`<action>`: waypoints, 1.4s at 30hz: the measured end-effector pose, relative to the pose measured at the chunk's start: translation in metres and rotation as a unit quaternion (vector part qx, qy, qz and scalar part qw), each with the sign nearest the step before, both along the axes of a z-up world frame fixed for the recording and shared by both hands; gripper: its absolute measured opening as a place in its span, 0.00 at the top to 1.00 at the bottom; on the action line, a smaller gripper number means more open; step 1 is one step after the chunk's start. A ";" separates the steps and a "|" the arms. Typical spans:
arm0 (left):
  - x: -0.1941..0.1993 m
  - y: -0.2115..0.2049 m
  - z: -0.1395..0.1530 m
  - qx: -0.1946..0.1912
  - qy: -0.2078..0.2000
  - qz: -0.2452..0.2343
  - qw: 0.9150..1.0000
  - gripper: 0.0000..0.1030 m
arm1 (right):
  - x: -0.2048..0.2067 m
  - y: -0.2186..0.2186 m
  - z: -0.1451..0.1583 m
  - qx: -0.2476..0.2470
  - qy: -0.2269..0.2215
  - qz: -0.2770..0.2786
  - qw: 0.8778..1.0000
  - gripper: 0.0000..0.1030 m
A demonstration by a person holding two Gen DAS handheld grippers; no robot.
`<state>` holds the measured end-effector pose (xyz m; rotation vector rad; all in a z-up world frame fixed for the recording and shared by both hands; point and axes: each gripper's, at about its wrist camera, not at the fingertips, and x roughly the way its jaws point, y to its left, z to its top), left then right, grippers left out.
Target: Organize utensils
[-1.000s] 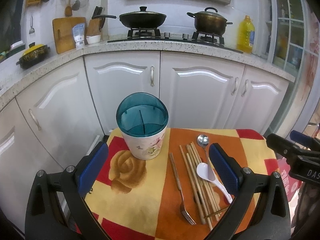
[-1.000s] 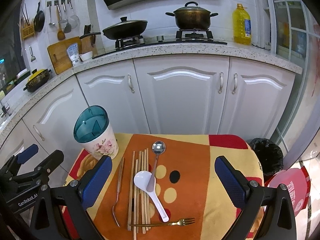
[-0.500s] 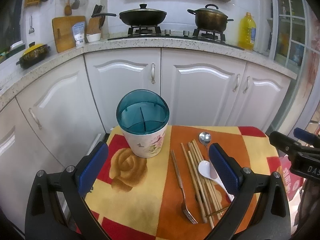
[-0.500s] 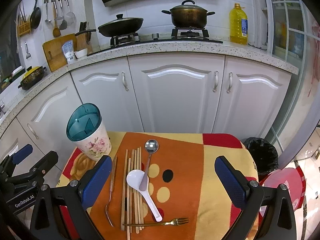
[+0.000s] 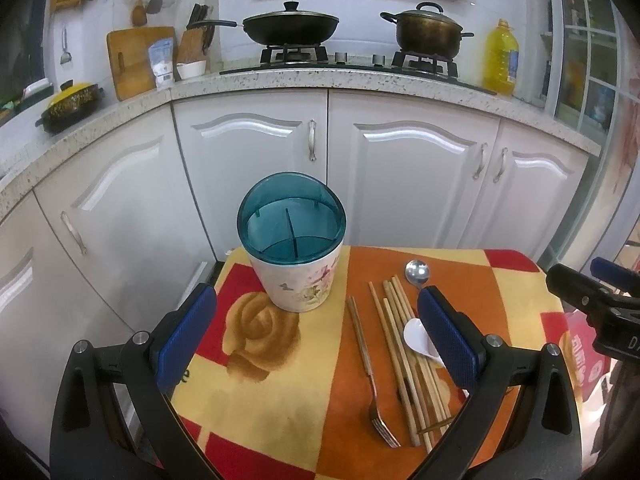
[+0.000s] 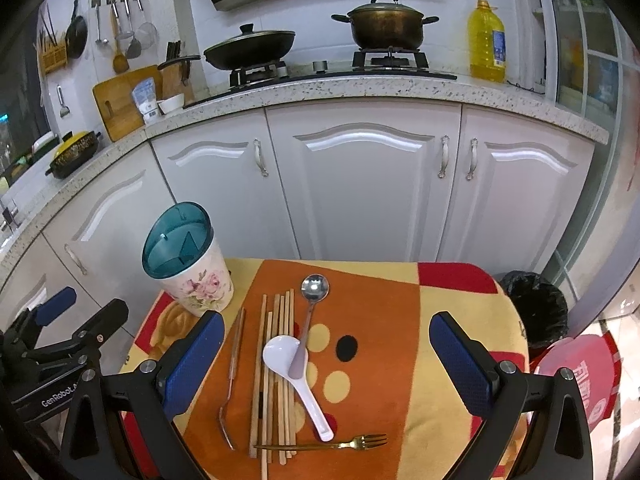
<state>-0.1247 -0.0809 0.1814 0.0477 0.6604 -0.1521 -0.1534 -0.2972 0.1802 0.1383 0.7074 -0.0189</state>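
Utensils: your forks, chopsticks and spoons all lie loose on the surface (image 6: 460,300), lower centre of the right view; none is in the holder (image 6: 188,260) yet.
Holder: it stands upright at centre left of the right view, near the surface's far left corner, its teal top divided into sections.
Left tongs (image 5: 316,344): wide open, holding nothing, hanging above the surface in front of the holder.
Right tongs (image 6: 326,364): wide open too, empty, above the white spoon (image 6: 294,368).
Stacking risk: the steel spoon (image 6: 314,300) has its handle resting in the white spoon's bowl, so lifting either one will likely drag or flip the other.
Chopsticks (image 6: 276,368): thin, flat and tightly bunched; pinch low and you may catch several or just the cloth.
Gold fork (image 6: 332,445): it lies across the chopstick tips at the near edge, so a nudge could send it to the floor.
Second fork (image 6: 232,376): just left of the chopsticks, tines toward you; it looks slippery.
Tipping: bump the holder's rim while inserting and it could topple off its corner.
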 end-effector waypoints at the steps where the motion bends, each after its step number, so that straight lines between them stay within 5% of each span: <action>1: 0.000 0.000 0.000 0.001 0.000 0.001 1.000 0.02 | 0.000 0.000 -0.001 0.000 0.000 0.000 1.000 0.00; 42: 0.000 0.001 -0.006 -0.005 0.008 0.003 1.000 0.02 | 0.000 -0.004 -0.005 -0.035 0.008 -0.025 0.999 0.00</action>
